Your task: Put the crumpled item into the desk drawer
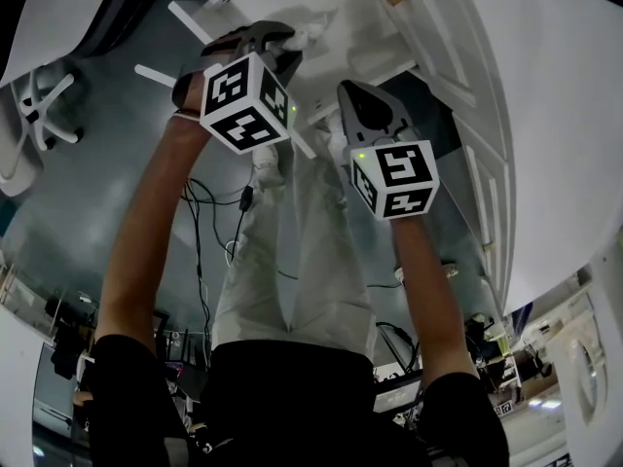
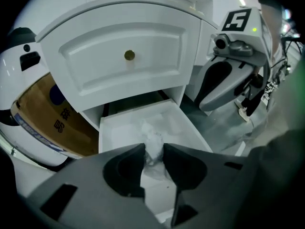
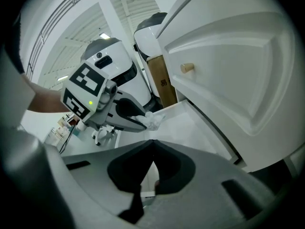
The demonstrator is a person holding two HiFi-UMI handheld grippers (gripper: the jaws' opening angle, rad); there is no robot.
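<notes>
Crumpled item (image 2: pixel 152 136) — in left hand-held gripper (image 2: pixel 154 147)

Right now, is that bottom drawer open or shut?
Open. The drawer is pulled out from under the knobbed panel, so its white inside shows, with crumpled paper held over it.

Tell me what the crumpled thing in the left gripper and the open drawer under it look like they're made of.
The crumpled item looks like thin white tissue or paper: matte, with soft irregular creases, though thin plastic film can't be ruled out. The drawer looks like white-painted wood or board, with a smooth satin finish and flat, crisp-edged panels. Its core doesn't show.
</notes>
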